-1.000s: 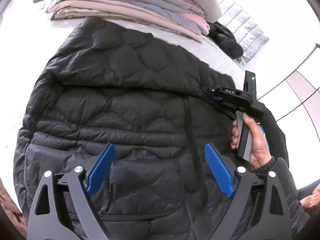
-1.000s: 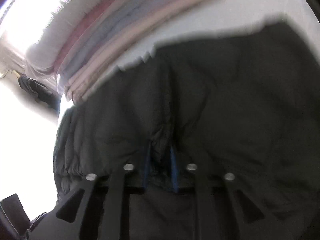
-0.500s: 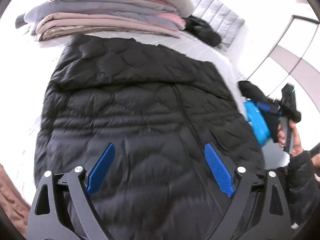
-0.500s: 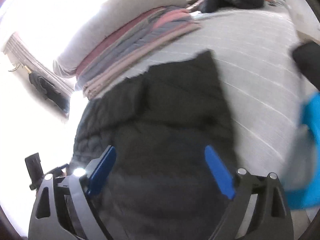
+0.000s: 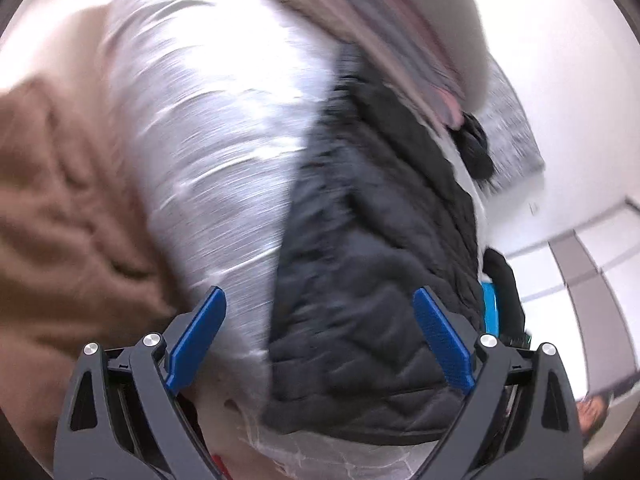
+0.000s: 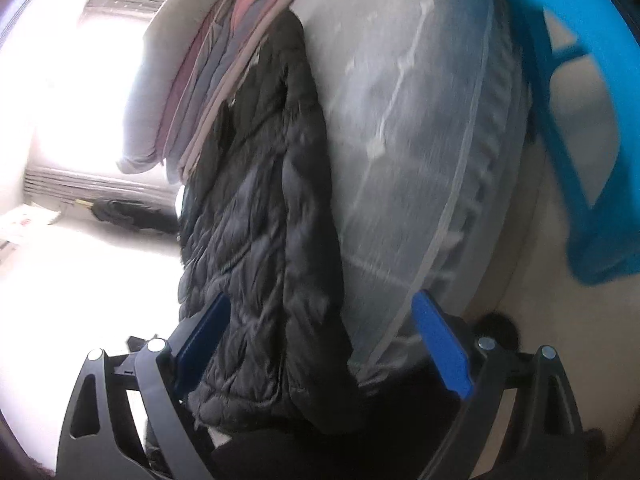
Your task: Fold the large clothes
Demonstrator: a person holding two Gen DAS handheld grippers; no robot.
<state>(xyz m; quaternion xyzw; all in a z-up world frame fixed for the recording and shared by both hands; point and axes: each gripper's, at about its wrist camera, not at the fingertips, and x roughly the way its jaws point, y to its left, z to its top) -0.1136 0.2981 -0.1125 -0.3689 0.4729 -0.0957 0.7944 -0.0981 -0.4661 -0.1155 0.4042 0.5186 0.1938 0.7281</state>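
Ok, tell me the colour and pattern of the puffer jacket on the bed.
Black, with quilted stitching; the puffer jacket shows best in the right wrist view.

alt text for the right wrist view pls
A folded black quilted jacket lies on a pale bed beyond the open right hand-held gripper, with stacked folded clothes behind it and a blue plastic object alongside.

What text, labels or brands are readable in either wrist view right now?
None readable. The black quilted jacket shows no logo or tag, nor do the left gripper or right gripper. A white item with red marks is too blurred to read.
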